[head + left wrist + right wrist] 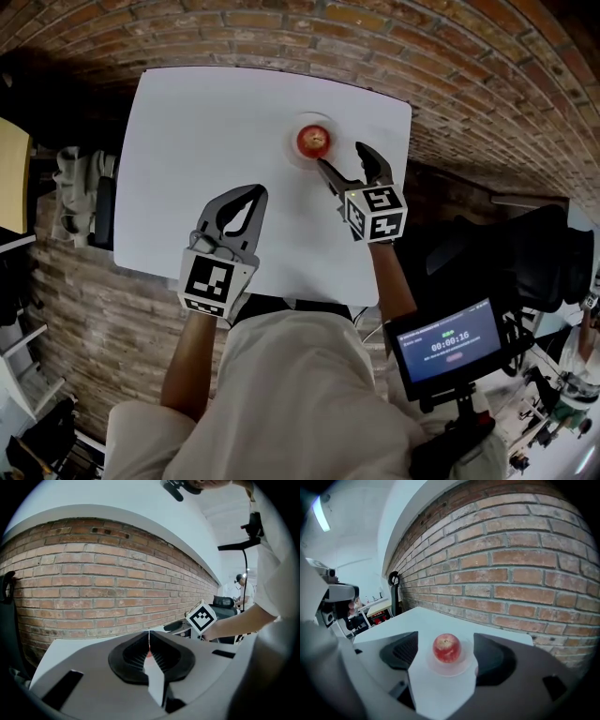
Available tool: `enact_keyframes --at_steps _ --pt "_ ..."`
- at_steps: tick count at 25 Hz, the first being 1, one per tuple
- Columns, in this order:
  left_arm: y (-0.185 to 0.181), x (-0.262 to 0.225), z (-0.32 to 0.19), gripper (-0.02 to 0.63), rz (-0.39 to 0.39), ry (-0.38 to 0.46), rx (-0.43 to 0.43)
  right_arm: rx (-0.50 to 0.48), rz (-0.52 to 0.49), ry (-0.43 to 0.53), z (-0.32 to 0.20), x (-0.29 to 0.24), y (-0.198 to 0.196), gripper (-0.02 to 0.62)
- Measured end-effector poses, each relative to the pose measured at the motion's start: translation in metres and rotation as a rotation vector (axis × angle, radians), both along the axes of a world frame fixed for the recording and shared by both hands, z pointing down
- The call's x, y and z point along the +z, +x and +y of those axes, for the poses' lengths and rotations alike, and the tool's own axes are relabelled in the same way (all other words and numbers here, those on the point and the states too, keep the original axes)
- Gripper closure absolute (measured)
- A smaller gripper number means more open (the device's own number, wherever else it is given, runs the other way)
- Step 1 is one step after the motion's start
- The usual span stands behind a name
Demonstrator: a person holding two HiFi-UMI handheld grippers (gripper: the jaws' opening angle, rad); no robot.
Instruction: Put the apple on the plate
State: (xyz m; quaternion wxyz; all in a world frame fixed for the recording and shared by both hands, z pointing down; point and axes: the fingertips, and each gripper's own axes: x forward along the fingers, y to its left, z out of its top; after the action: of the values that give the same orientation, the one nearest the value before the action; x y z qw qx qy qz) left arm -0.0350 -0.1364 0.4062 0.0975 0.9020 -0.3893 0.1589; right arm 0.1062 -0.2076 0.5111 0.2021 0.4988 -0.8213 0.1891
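We hold our right gripper (341, 157) low over the white table (206, 131), its two fingers (401, 654) spread wide with nothing gripped between them. The apple (446, 648) sits upright, stem dimple up, on the small pale plate (452, 671) just ahead of those fingertips. In the right gripper view it shows in the gap between them. From the head view it lies a little past the tips and nearer the left finger than the right one, touching neither. The plate's near rim comes close to the left fingertip, though we cannot tell whether they meet.

Our left gripper (255, 192) hovers over the bare table with its ribbed pads (136, 656) pressed together, only a hairline slit between them and nothing caught there. The apple and plate are well apart from it, ahead of its tips and off to their right; the right gripper lies to the right of its closed fingertips too.

Beyond both sets of fingertips the table's far edge runs beside a brick wall (525, 573)
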Motion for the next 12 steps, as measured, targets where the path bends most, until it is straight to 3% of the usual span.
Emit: enact_keyframes --at_steps 10,12 --pt "0.0 -0.019 0.007 0.598 0.012 0.049 0.004 -0.021 -0.038 0.053 0.022 -0.041 -0.016 0.23" --pt "0.001 -0.022 0.009 0.598 0.015 0.059 0.007 -0.015 -0.048 0.075 0.025 -0.051 -0.016 0.265"
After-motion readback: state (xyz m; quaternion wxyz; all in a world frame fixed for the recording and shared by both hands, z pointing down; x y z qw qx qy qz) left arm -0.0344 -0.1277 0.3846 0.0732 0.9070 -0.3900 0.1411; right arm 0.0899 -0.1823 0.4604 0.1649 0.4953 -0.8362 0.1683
